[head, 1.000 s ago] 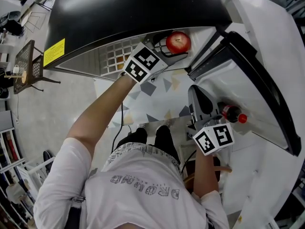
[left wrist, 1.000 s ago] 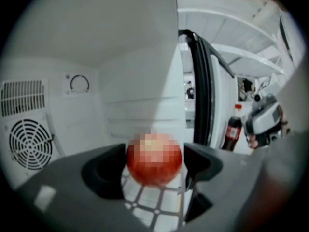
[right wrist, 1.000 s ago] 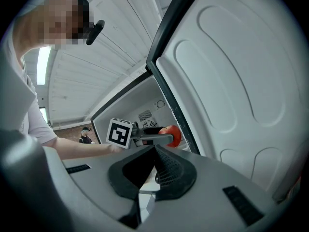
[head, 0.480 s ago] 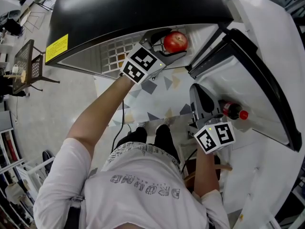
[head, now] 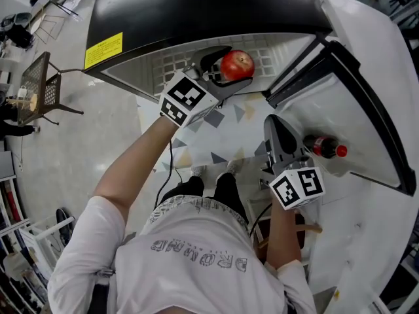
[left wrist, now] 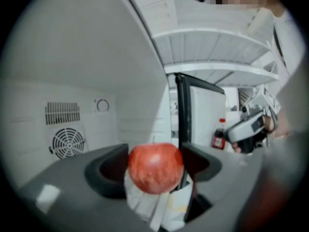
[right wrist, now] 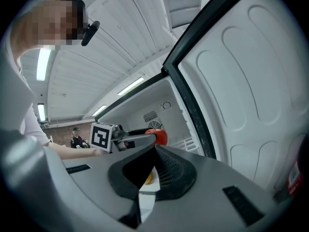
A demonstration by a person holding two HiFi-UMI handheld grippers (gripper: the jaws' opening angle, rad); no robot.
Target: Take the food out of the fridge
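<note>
A red apple [head: 237,64] is clamped between the jaws of my left gripper [head: 224,76], held at the open front of the fridge [head: 196,12]. In the left gripper view the apple [left wrist: 155,168] fills the gap between both dark jaws, with the white fridge interior behind it. My right gripper [head: 280,138] hangs lower, close to the inner side of the open door [head: 366,110], its jaws together with nothing between them. From the right gripper view the left gripper [right wrist: 137,138] and the apple [right wrist: 161,137] show ahead.
A cola bottle with a red cap [head: 324,147] stands in the door shelf just right of the right gripper. A round fan grille [left wrist: 67,141] sits on the fridge's back wall. A chair [head: 39,87] stands far left on the floor.
My left gripper, still holding the apple, has shifted slightly left and down along the fridge opening. The right gripper has hardly moved.
</note>
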